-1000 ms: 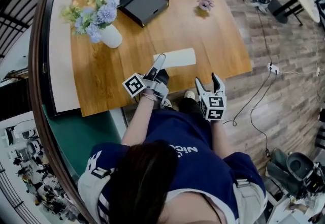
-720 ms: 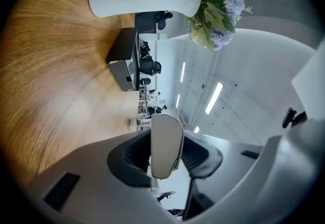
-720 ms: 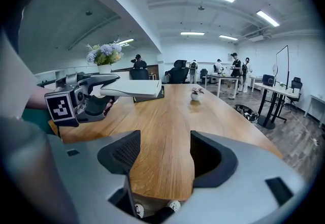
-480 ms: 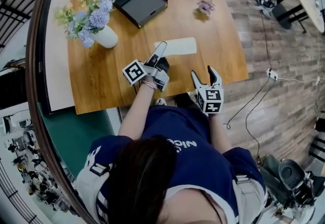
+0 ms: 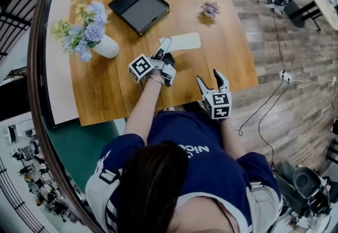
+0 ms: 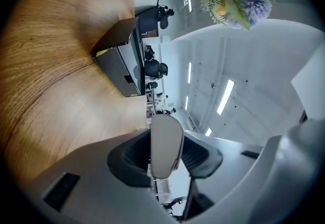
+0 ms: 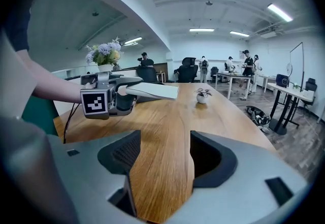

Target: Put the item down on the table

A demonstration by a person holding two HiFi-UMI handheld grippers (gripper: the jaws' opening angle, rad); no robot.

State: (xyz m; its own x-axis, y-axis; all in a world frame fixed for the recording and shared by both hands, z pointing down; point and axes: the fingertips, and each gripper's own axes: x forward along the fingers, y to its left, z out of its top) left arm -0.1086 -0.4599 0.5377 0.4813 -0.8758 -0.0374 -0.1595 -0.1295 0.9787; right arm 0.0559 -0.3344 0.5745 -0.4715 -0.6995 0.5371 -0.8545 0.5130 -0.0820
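A flat, pale rectangular item (image 5: 182,42) hangs a little above the wooden table (image 5: 105,89), and my left gripper (image 5: 165,48) is shut on its near end. In the left gripper view the item (image 6: 166,139) shows edge-on, pinched between the two jaws of the left gripper (image 6: 167,157). From the right gripper view the item (image 7: 151,90) lies about level, sticking out of the left gripper (image 7: 122,97) over the tabletop. My right gripper (image 5: 210,80) stands open and holds nothing at the table's near edge; its jaws frame bare wood (image 7: 162,159).
A black box (image 5: 138,8) lies at the far side of the table. A white vase of flowers (image 5: 88,36) stands at the left. A small potted plant (image 5: 210,10) sits far right. Beyond the table's right edge, cables (image 5: 274,94) run across the floor.
My left gripper has carried the item farther over the table, toward the black box. The right gripper has stayed near the table's near edge.
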